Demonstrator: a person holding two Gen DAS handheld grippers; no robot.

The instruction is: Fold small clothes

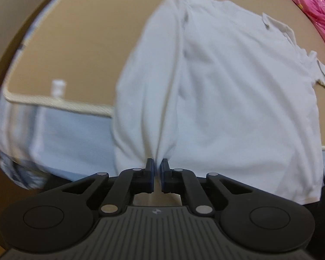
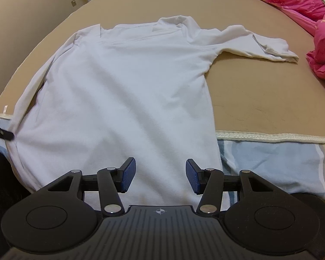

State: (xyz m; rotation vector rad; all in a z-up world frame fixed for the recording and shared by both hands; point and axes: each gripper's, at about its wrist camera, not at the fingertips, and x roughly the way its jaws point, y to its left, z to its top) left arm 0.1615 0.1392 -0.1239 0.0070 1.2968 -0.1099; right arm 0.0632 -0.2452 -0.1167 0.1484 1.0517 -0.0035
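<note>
**Left claw pinching the shirt hem, right claw spread above it**

My left gripper (image 1: pixel 157 165) is clamped on the shirt (image 1: pixel 216 91) at its near hem, and the cloth gathers into a ridge running away from the pads. My right gripper (image 2: pixel 160 176) hangs wide apart over the hem, near the shirt's right edge, holding nothing. The shirt (image 2: pixel 123 91) lies flat on the tan mat (image 2: pixel 260 91), collar at the far end, one sleeve (image 2: pixel 260 43) stretched right, the hem draped over the mat's front edge onto the blue sheet (image 2: pixel 270 162). A pink quilt (image 2: pixel 296 2) (crumpled) sits at the far right, apart from the sleeve.
</note>
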